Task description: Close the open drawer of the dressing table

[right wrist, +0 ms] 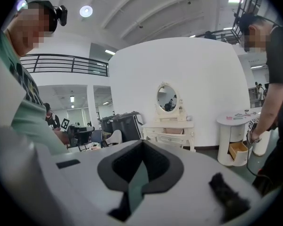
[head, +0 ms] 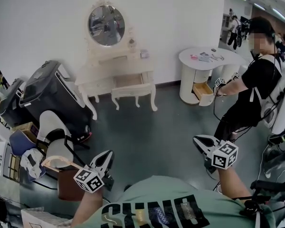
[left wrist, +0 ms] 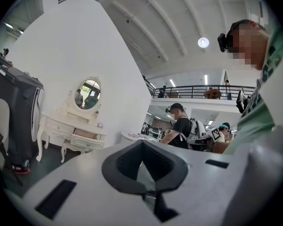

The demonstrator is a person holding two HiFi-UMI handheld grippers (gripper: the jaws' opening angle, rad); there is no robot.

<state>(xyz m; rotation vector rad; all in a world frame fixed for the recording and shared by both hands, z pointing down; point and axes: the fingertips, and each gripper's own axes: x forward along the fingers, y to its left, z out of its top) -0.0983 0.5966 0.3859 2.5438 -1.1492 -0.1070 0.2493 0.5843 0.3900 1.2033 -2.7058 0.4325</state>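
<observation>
Roughly level, closed: left tongs [head: 106, 156], right tongs [head: 199, 140].

**White hall, dark floor**

A plain white wall [head: 180, 13] fills the upper frame above a dark grey-green floor [head: 152, 132]. A round white pedestal table [head: 186, 84] stands at upper right, and a big black hard case [head: 52, 93] leans at left. A round ceiling lamp [left wrist: 203, 42] glows beneath white vaulted ribs [left wrist: 146, 22]. A black balcony railing [left wrist: 193, 91] crosses behind.

Dressing table [head: 115, 70] sits against the back wall [head: 180, 13], mirror [head: 106, 25] on top, its drawer [head: 131, 88] pulled out in front. Left of it stands a case [head: 50, 91], seemingly a suitcase, with a chair [head: 52, 127] before that. Right of the table is a round cabinet [head: 192, 87], and a person [head: 256, 87] stands just beside it.
</observation>
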